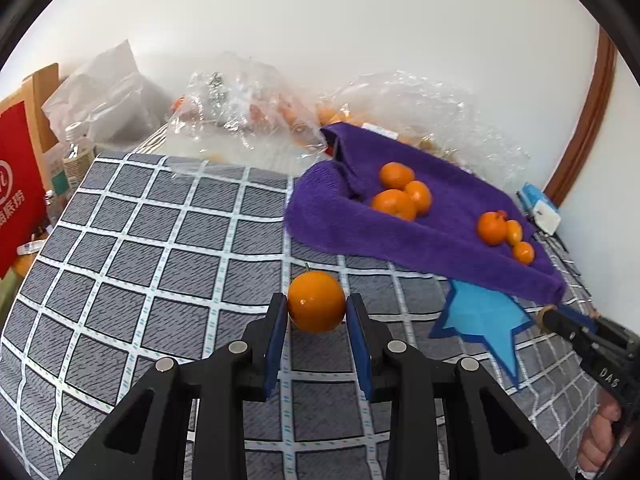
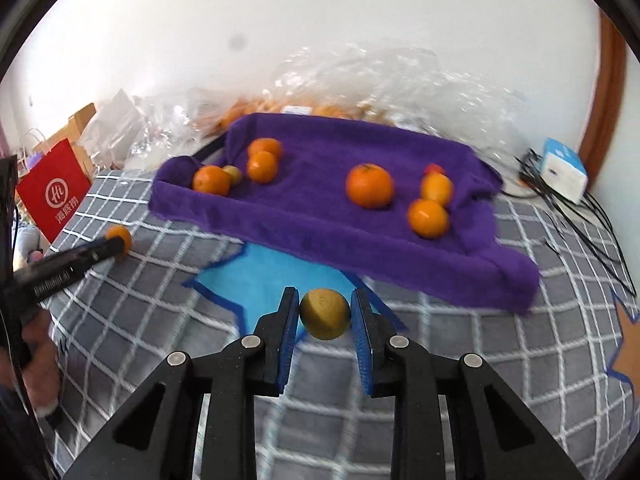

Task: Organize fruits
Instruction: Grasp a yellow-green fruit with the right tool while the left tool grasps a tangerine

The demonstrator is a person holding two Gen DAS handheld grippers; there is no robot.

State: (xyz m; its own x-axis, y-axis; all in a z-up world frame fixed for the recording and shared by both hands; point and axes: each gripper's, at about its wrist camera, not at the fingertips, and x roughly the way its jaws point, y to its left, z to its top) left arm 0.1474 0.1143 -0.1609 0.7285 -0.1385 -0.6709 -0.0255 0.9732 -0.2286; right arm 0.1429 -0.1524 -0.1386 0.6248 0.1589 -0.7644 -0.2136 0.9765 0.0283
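My left gripper is shut on a round orange just above the checked grey cloth. In the right wrist view, my right gripper is shut on a small yellow-green fruit over a blue star-shaped sheet. Beyond it lies a purple towel-covered tray with two groups of oranges, one at its left and one at its right. The tray sits to the right in the left wrist view, where the right gripper reaches in below its corner.
Crumpled clear plastic bags holding more fruit line the white wall behind the tray. A red paper bag and a bottle stand at the left. A white box with black cables lies at the right. A person's hand holds the left gripper.
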